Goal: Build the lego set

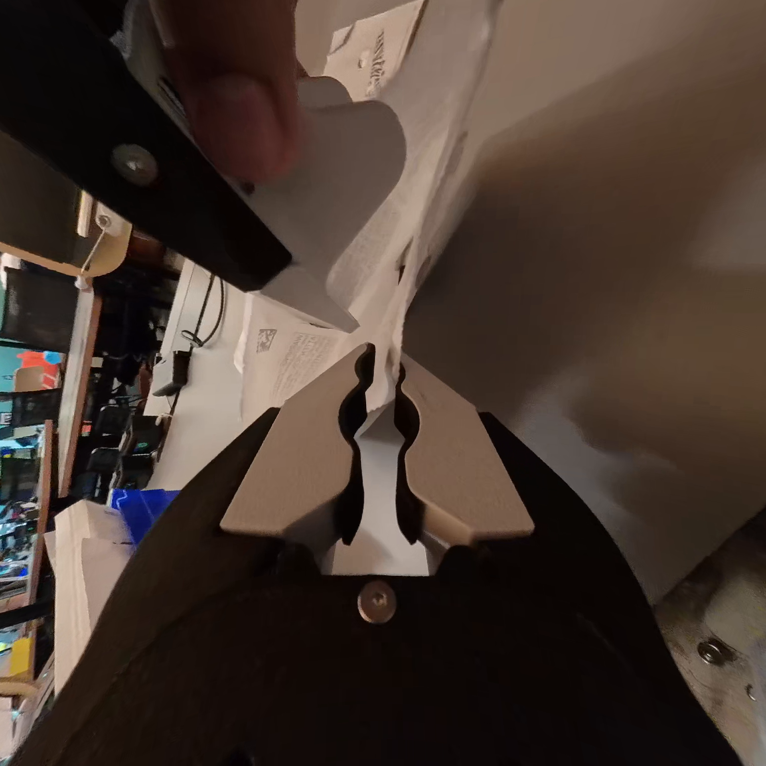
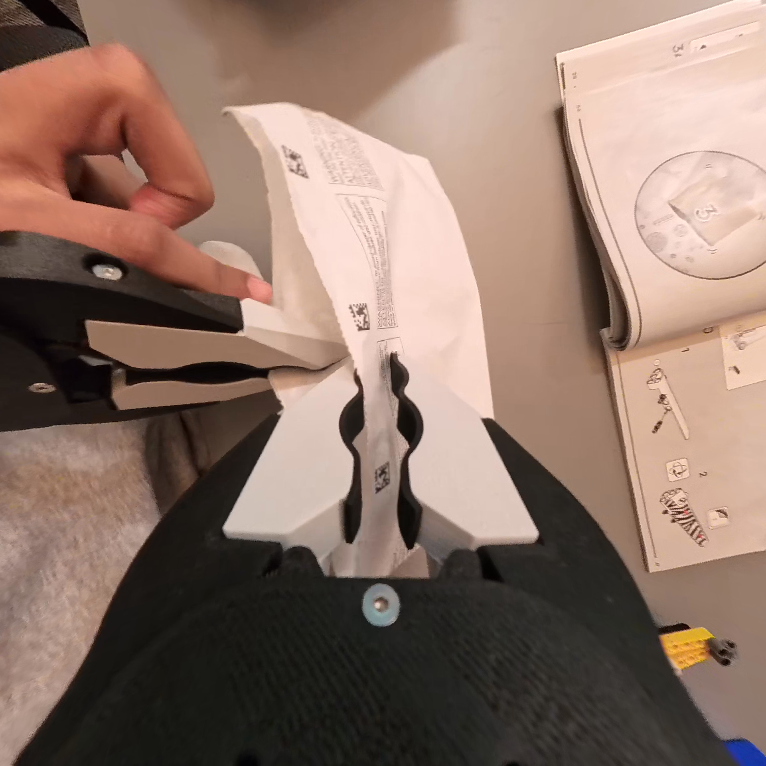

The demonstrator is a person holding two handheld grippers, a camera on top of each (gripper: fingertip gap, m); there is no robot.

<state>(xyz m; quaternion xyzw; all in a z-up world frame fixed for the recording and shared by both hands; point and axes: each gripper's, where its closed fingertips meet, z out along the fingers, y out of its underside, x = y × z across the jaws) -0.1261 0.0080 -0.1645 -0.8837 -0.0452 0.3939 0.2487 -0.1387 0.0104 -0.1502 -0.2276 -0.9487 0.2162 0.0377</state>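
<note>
Item: white paper bag [image 2: 398,248], printed, held up above the grey table [image 2: 518,124]; its contents are hidden from us. Our right gripper [image 2: 379,373] is nearly shut, pinching the bag's lower edge between its fingers. Our left gripper [image 2: 306,364], held by a hand [image 2: 95,166], comes in from the side, nearly closed on the same edge just beside it. Instruction booklet [image 2: 684,290] lies open on the table, well apart. Yellow brick [image 2: 684,655] sits near the right gripper's body.
</note>
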